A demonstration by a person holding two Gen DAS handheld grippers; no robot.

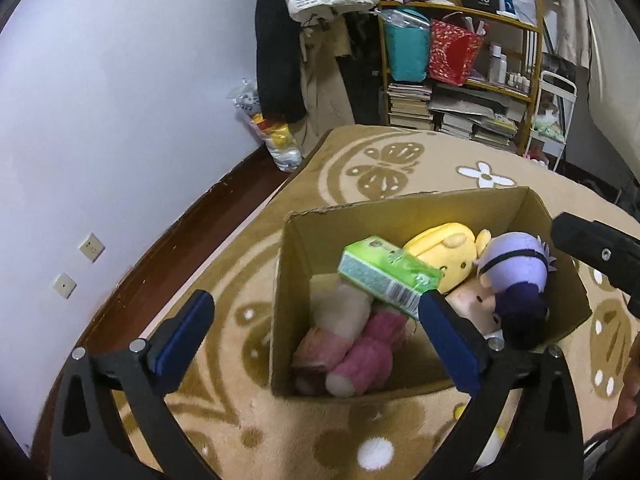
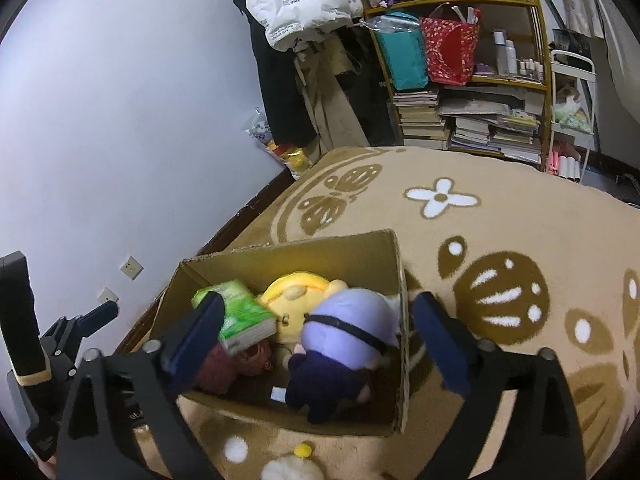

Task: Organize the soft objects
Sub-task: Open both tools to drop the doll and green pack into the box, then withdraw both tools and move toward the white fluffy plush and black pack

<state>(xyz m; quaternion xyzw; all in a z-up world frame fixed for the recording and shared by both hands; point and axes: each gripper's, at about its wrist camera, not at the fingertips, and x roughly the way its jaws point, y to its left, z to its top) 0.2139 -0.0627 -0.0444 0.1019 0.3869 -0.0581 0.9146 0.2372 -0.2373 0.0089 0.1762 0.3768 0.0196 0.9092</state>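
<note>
An open cardboard box [image 1: 400, 210] [image 2: 288, 254] stands on the tan rug. Inside lie a green tissue pack [image 1: 390, 272] [image 2: 240, 316], a yellow plush [image 1: 444, 250] [image 2: 296, 300], a purple-haired doll [image 1: 516, 272] [image 2: 344, 344] and a pink and cream plush [image 1: 360, 340]. My left gripper [image 1: 320, 320] is open and empty above the box's left side. My right gripper [image 2: 320, 328] is open and empty above the doll. A white and yellow plush [image 2: 288, 468] lies on the rug at the near edge.
A patterned tan rug [image 2: 500, 240] covers the floor. A wooden shelf [image 1: 460, 64] with books and bags stands at the back. Hanging clothes [image 1: 280, 40] and a plastic bag [image 1: 276, 136] are by the white wall. The left gripper's body [image 2: 48, 344] shows in the right wrist view.
</note>
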